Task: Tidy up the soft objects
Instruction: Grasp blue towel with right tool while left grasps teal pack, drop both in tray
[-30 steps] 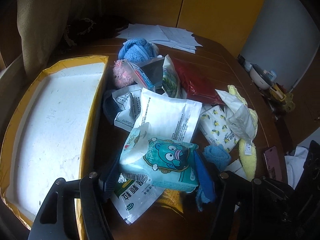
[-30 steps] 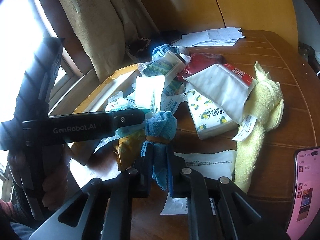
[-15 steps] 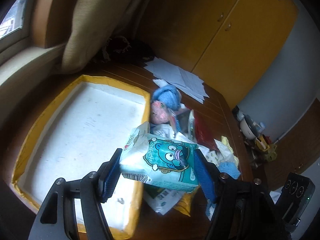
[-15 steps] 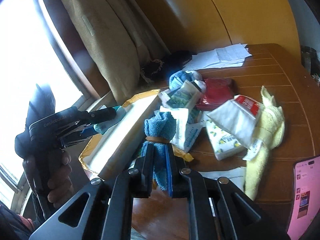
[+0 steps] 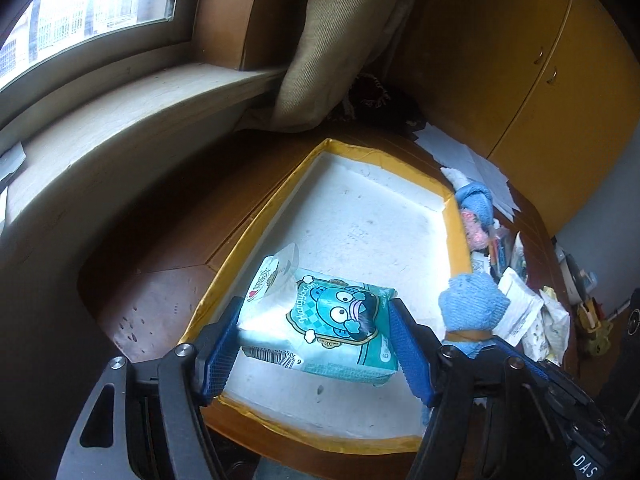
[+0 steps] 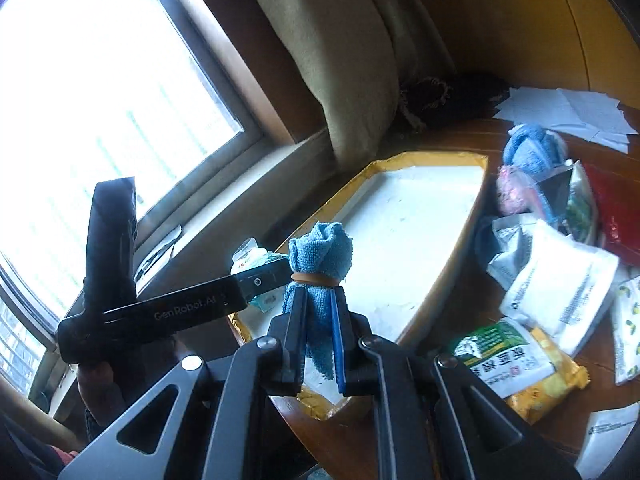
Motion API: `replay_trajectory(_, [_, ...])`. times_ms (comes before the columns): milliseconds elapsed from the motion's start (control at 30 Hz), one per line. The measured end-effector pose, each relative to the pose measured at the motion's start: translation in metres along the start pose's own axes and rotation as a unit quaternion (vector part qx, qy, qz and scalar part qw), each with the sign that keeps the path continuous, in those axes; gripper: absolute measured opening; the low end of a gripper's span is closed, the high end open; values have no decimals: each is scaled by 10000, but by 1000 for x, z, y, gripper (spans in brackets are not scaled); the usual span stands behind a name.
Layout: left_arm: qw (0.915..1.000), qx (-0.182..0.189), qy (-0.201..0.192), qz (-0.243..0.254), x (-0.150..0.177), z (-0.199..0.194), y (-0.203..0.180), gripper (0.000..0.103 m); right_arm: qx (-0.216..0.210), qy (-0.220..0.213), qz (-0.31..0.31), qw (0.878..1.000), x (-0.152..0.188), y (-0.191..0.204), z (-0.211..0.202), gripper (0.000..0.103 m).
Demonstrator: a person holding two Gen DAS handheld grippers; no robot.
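My left gripper point(image 5: 316, 334) is shut on a teal cartoon tissue pack point(image 5: 320, 326) and holds it above the near left corner of a yellow-rimmed white tray point(image 5: 456, 232). My right gripper point(image 6: 318, 312) is shut on a rolled blue cloth point(image 6: 320, 256) bound with a rubber band, held above the tray's point(image 6: 452, 240) near end. The cloth also shows in the left wrist view point(image 5: 472, 308), just right of the pack. The left gripper shows in the right wrist view point(image 6: 256, 282), left of the cloth.
A heap of soft packs lies on the brown table right of the tray: a white pack point(image 6: 560, 288), a green and yellow pack point(image 6: 516, 360), a red pack point(image 6: 612, 208), a blue towel ball point(image 6: 532, 148). Papers point(image 6: 568, 112) lie at the back. A window sill point(image 5: 120, 120) and curtain point(image 5: 332, 40) stand behind.
Both grippers have swung left from the heap to above the tray, each still holding its object. The tissue pack and the blue cloth are now over the tray's near end.
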State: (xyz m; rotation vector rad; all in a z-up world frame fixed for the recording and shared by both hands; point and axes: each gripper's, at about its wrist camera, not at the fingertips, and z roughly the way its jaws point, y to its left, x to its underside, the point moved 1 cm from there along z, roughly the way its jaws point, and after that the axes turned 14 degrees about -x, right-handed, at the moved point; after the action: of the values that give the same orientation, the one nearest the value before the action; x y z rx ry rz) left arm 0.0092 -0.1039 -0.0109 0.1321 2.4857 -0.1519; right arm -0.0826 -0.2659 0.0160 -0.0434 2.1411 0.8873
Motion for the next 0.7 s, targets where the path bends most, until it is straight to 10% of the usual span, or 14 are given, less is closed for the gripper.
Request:
replay_trajectory(400, [9984, -200, 279, 454, 16, 19, -1, 79, 625, 994, -254, 9928, 20, 4, 54, 15])
replay_trajectory(700, [9993, 195, -262, -158, 16, -15, 12, 93, 251, 288, -294, 9988, 21, 1, -2, 59])
